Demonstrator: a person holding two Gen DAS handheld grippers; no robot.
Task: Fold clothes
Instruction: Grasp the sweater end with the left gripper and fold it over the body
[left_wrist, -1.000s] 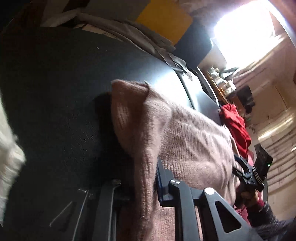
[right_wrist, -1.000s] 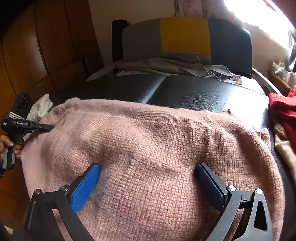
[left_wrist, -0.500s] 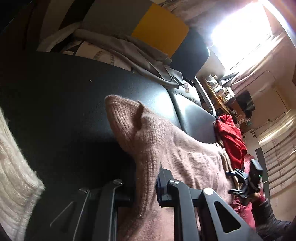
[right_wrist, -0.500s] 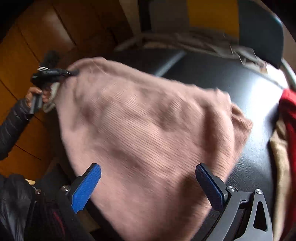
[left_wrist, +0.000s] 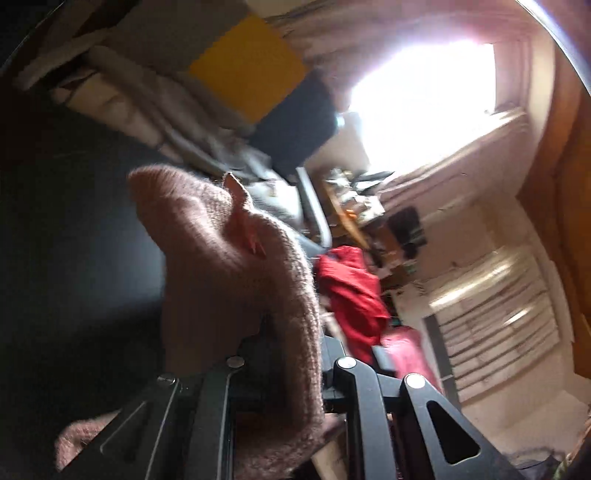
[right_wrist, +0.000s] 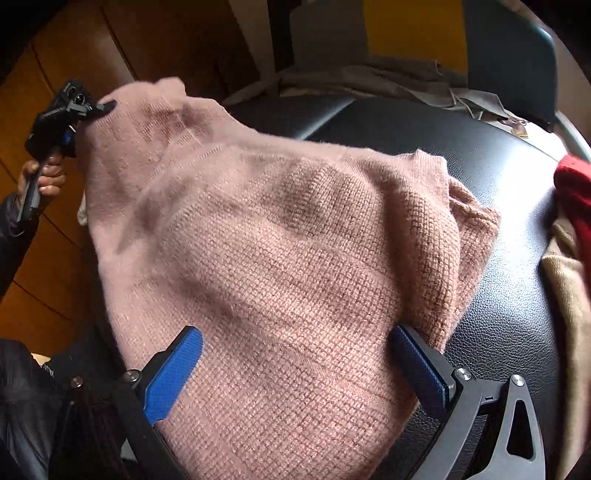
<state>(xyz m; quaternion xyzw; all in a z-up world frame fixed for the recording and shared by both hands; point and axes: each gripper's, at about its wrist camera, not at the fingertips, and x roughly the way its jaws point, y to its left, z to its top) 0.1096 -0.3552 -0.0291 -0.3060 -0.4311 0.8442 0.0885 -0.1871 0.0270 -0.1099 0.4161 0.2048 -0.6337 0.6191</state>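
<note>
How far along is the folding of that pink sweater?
Early on. Nothing looks folded yet: the pink sweater lies rumpled over the black seat. In hand: the left hand-held gripper is clamped on one edge, lifting it; the right hand-held gripper is open over the near part. Left: the folds themselves, plus the red garment and a beige garment waiting alongside.

No text, label, brand, number or sign can be read in either view. The small tag sticking up from the pink sweater (left_wrist: 240, 192) in the left wrist view is blurred and shows no legible print. The left hand-held gripper (right_wrist: 74, 110), seen far off in the right wrist view, is too small for any marking to be made out.
</note>
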